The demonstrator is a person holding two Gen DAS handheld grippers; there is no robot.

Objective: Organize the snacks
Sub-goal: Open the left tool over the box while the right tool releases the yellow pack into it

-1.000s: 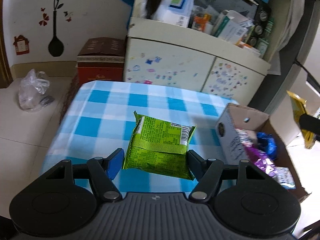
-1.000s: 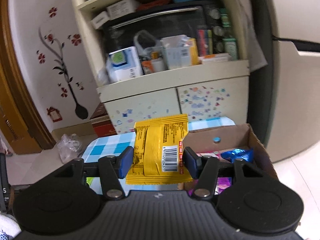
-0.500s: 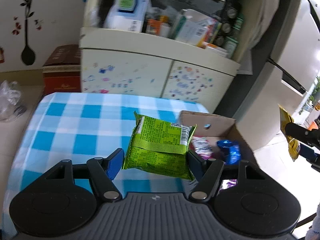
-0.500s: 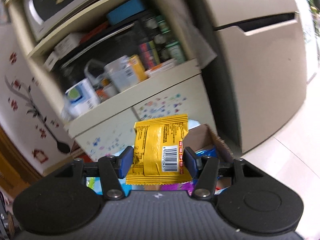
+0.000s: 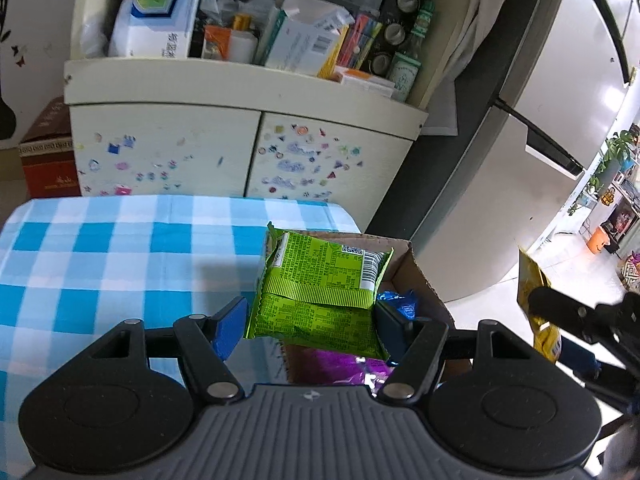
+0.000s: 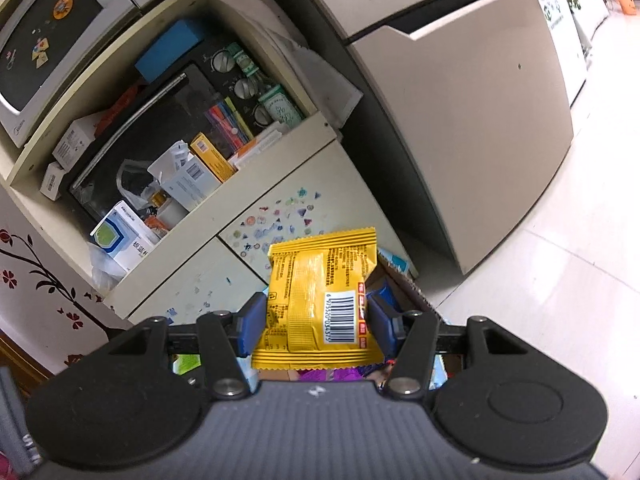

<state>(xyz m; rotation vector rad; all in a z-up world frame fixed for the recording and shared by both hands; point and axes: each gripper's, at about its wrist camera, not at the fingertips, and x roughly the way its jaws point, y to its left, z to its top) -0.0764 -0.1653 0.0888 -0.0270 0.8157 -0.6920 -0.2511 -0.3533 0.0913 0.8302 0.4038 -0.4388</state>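
Note:
My left gripper (image 5: 312,326) is shut on a green snack packet (image 5: 320,292) and holds it in the air above an open cardboard box (image 5: 416,276) at the table's right end. The box holds blue (image 5: 400,300) and purple (image 5: 340,368) wrapped snacks. My right gripper (image 6: 318,320) is shut on a yellow snack packet (image 6: 320,300), also over the box (image 6: 404,280). The right gripper and its yellow packet (image 5: 536,300) show at the right edge of the left wrist view.
A blue-and-white checked tablecloth (image 5: 100,260) covers the table. Behind it stands a cream cabinet (image 5: 200,140) with stickers and a cluttered shelf. A fridge (image 5: 540,120) is to the right. A red-brown box (image 5: 44,152) sits on the floor at left.
Both grippers have swung right with their packets. The left gripper has moved from above the table's middle to above the box. The right gripper has tilted and now faces the fridge side.

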